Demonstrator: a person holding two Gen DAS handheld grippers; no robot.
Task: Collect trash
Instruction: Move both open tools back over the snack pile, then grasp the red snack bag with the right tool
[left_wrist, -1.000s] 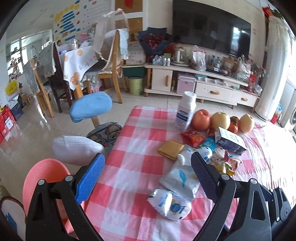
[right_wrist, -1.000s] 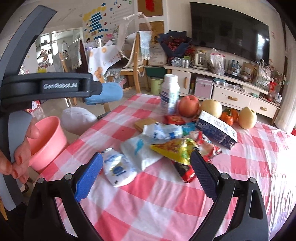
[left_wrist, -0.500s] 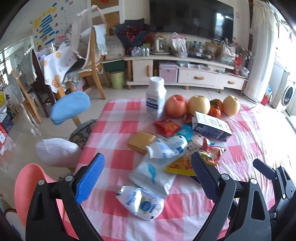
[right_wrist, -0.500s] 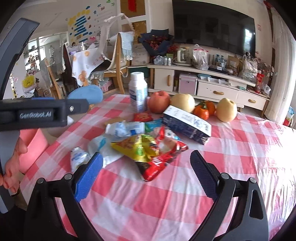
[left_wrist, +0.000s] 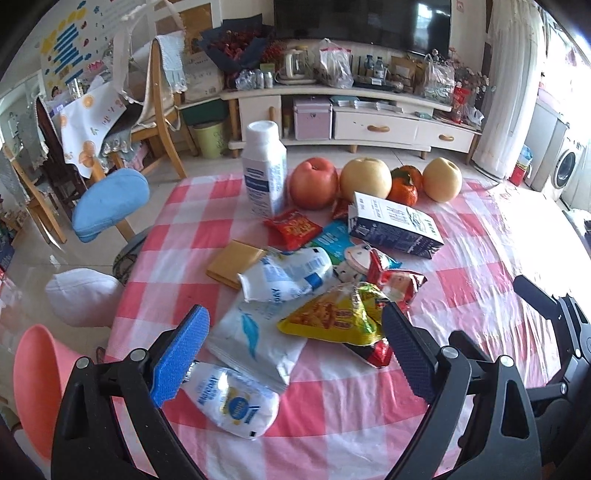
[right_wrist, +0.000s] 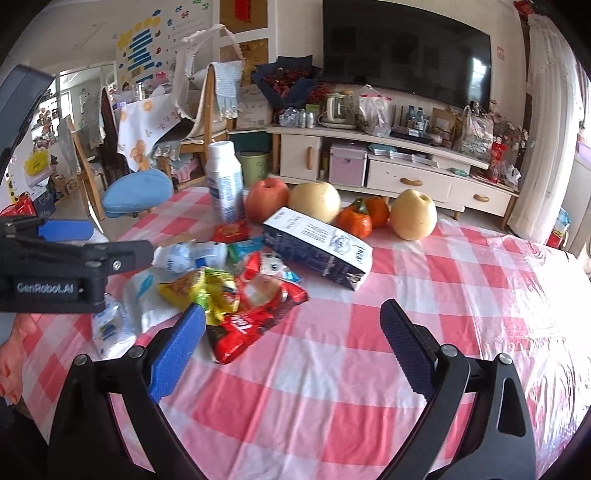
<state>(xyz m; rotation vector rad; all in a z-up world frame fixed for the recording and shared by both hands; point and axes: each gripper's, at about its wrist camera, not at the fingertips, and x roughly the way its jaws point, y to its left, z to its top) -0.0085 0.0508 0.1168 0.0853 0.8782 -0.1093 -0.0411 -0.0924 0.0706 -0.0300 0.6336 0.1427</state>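
pink-and-white checked cloth covers the desk (left_wrist: 461, 258), where crumpled wrappers lie heaped: a yellow snack bag (left_wrist: 332, 317), a red foil packet (right_wrist: 251, 325) and a white pouch with a blue feather (left_wrist: 255, 343). left gripper (left_wrist: 295, 354) hangs wide over them, empty; right gripper (right_wrist: 291, 343) is spread wide beside the heap.

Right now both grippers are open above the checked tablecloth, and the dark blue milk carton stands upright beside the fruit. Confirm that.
One detail is wrong: the dark blue milk carton lies on its side, not upright, as the right wrist view shows. The rest holds: the left gripper and right gripper are open above the red-and-white checked tablecloth, and the carton is beside the fruit.
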